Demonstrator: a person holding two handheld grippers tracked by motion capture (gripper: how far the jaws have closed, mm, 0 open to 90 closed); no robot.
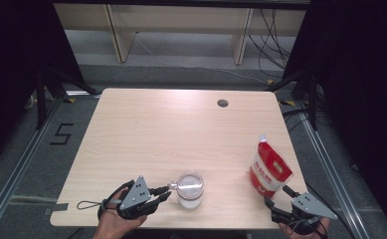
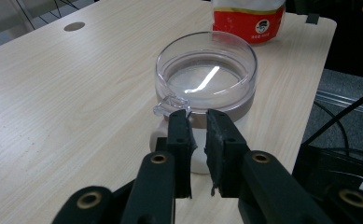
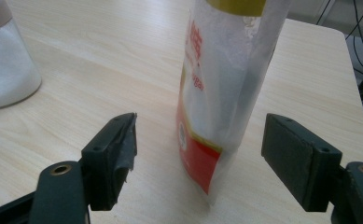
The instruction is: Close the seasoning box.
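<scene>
A clear jar (image 1: 190,189) with white powder in its lower part stands near the table's front edge, a clear lid on top. The lid's small tab (image 2: 170,103) sticks out toward my left gripper (image 2: 198,121). Its jaws stand a narrow gap apart with nothing pressed between the pads, their tips just short of the tab. In the high view the left gripper (image 1: 166,193) lies level, left of the jar. A red and white pouch (image 1: 268,169) stands upright at the front right. My right gripper (image 3: 200,140) is wide open, and the pouch (image 3: 221,84) stands just beyond its jaws.
The light wooden table (image 1: 171,129) has a round cable hole (image 1: 223,103) at the back right. The table's right edge runs close to the pouch and the front edge close to both hands. The jar (image 3: 6,60) shows at the left of the right gripper view.
</scene>
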